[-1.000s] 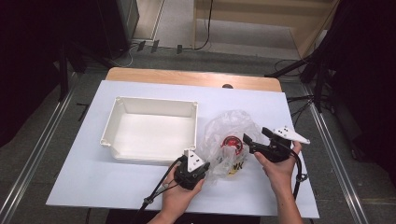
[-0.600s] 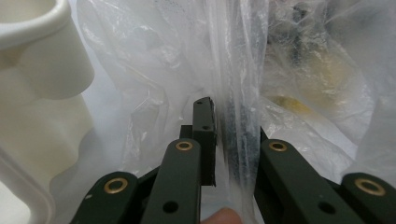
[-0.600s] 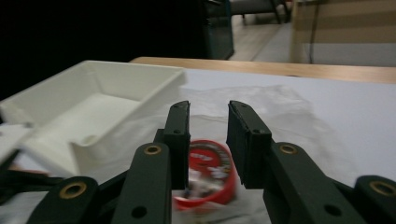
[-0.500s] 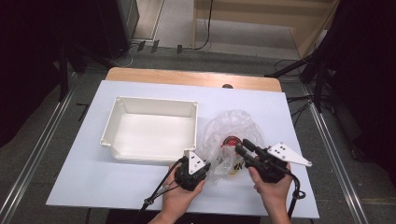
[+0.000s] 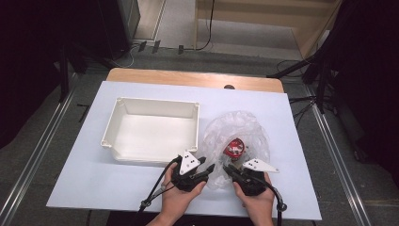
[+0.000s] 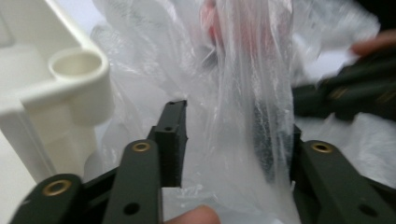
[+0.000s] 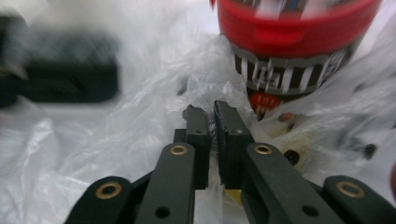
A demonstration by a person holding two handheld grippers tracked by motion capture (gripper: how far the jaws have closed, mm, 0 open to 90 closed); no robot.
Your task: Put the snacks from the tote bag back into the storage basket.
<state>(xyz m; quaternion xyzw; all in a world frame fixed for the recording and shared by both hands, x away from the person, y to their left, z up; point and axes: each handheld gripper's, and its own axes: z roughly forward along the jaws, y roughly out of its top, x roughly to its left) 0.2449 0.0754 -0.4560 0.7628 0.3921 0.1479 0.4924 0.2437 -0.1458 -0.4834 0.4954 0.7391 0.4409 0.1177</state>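
One crumpled clear plastic bag [image 5: 237,139] lies on the white counter [image 5: 84,169], just right of the white rectangular plastic tub [image 5: 150,129], and its glossy, wrinkled film hides much of what it holds. Through it shows a round container with a red lid [image 5: 234,148] and a dark printed label; in the right gripper view its top is cut off and blurred, and the small bits beside it under the film are too unclear to name. The right gripper [image 5: 229,172] has just been closing, and its black jaws now pinch a fold of the bag at its near edge, the film caught between the pads. The left gripper [image 5: 208,168] has just been opening: its jaws stand partly apart with a loose drape of film hanging between them, one pad veiled behind it. The tub's inside looks bare, its rounded corner post close beside the left gripper.
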